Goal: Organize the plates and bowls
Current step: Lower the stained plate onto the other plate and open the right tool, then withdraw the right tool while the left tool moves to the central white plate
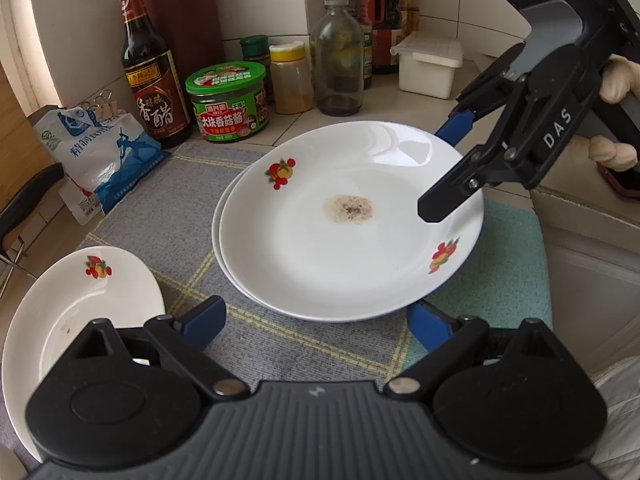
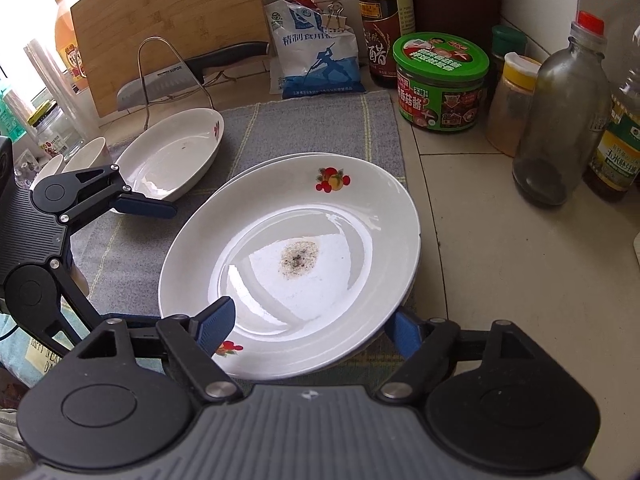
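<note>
On the grey mat (image 2: 320,128) of a crowded kitchen tabletop (image 2: 480,248), we see two white fruit-print plates stacked, the top plate (image 2: 296,248) bearing a speckled brown stain at its centre. The right gripper (image 2: 310,326) straddles the stack's near rim, one pad above the plate and one beside its edge, jaws released and pressing on nothing. The left gripper (image 1: 316,326) hovers at the stack's edge, jaws spread wide and empty. A third plate (image 2: 172,154) lies apart on the mat, near a salt bag (image 2: 316,52) and a green-lidded jar (image 2: 440,80).
</note>
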`<action>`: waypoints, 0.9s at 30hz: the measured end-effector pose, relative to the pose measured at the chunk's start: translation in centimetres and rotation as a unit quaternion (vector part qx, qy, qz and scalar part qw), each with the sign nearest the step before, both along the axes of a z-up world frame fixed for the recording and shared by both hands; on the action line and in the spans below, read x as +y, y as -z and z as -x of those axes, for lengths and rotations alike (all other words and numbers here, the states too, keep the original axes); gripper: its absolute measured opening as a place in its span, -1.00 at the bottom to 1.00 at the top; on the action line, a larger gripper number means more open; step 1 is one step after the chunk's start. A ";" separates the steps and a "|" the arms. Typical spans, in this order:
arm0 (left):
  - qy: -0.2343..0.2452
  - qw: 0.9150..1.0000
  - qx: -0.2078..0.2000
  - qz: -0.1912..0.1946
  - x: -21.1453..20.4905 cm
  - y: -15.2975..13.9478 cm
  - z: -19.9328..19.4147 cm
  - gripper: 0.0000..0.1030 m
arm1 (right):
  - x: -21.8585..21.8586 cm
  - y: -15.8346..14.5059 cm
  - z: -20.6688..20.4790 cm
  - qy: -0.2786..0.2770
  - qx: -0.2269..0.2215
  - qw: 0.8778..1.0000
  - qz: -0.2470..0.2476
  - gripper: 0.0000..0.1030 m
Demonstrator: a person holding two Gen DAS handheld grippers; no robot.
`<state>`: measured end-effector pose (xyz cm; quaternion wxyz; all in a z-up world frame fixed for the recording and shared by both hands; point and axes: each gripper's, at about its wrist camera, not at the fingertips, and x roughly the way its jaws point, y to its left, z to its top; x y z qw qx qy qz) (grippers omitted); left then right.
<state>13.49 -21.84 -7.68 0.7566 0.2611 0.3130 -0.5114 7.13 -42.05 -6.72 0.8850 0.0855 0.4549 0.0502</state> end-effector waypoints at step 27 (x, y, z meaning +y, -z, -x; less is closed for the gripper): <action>-0.120 0.992 0.005 0.041 3.4 -2.2 3.3 0.89 | 5.3 -1.9 3.2 -0.038 -0.085 0.985 0.143 1.00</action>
